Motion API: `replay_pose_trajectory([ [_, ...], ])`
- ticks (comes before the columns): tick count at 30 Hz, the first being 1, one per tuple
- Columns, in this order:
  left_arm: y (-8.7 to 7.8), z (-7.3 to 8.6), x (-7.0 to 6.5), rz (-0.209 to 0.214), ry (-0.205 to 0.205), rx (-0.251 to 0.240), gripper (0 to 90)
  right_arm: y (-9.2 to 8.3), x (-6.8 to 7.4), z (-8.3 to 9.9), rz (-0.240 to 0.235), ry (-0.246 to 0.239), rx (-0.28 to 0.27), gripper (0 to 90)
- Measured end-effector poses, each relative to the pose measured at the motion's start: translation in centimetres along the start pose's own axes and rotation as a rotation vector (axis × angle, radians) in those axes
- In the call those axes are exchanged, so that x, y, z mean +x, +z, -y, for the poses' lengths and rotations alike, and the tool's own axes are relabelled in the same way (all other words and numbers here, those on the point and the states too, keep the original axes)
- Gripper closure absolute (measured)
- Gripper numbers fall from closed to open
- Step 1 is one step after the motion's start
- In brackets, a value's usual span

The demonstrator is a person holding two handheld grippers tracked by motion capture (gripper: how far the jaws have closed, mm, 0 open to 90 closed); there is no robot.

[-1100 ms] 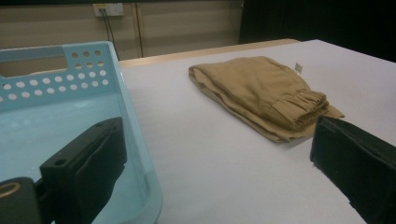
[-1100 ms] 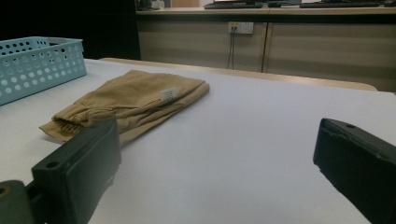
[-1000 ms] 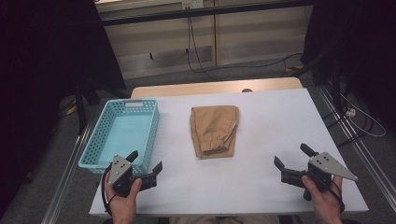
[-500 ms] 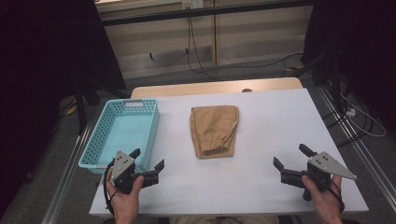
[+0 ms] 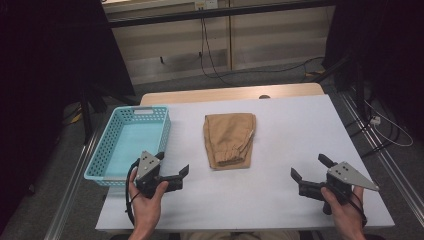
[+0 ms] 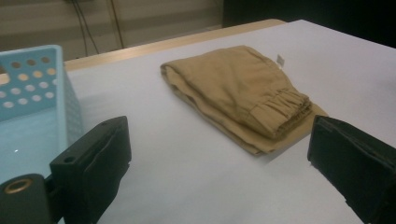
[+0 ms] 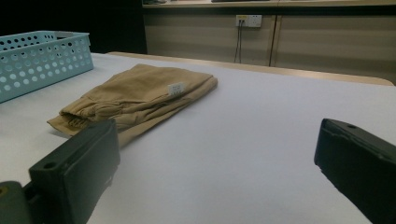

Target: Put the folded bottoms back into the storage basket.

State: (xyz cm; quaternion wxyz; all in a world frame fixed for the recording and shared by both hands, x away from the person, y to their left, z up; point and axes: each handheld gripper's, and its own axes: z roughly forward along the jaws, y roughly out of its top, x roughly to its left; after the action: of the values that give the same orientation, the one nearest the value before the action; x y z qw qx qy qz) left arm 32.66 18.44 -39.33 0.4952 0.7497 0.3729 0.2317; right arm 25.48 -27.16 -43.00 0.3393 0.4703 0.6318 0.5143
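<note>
Folded tan trousers [image 5: 229, 139] lie flat mid-surface [image 5: 300, 125], elastic waistband toward the person, small white label on the right edge; teal basket [image 5: 131, 142] sits just left of them, apart, w/ its near rim by the left hand-held gripper [image 5: 172, 176]. Left hand-held gripper is near the front-left of the surface, jaws spread wide w/ nothing between them, pointing right toward the trousers, not touching. Right hand-held gripper [image 5: 307, 172] is at front-right, well apart from the trousers, jaws also wide apart & empty, aimed left at them.
</note>
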Motion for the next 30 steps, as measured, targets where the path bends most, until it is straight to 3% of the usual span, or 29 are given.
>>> replay_pose_trajectory([
  [6,1.3,-0.9,-0.1,0.009,-0.014,0.033,6.8,0.0,0.0,0.0,0.002,0.005,0.002,0.1],
  [10,2.1,-1.9,-0.3,0.023,0.004,0.027,6.8,0.1,-0.1,0.0,0.001,0.004,0.007,0.1],
  [17,3.2,-2.9,-0.4,0.057,-0.001,0.033,6.8,-0.2,0.1,0.1,-0.003,-0.007,0.002,0.1],
  [25,4.4,-3.4,-0.2,0.078,-0.027,0.044,7.4,-0.1,0.1,0.1,-0.013,-0.008,0.007,0.1],
  [26,4.7,-3.4,0.0,0.091,0.001,0.049,8.2,-0.1,0.1,0.1,-0.013,-0.005,0.008,0.1],
  [30,5.4,-3.3,0.1,0.112,-0.017,0.078,8.6,-0.1,0.0,0.1,-0.014,-0.004,0.007,0.1],
])
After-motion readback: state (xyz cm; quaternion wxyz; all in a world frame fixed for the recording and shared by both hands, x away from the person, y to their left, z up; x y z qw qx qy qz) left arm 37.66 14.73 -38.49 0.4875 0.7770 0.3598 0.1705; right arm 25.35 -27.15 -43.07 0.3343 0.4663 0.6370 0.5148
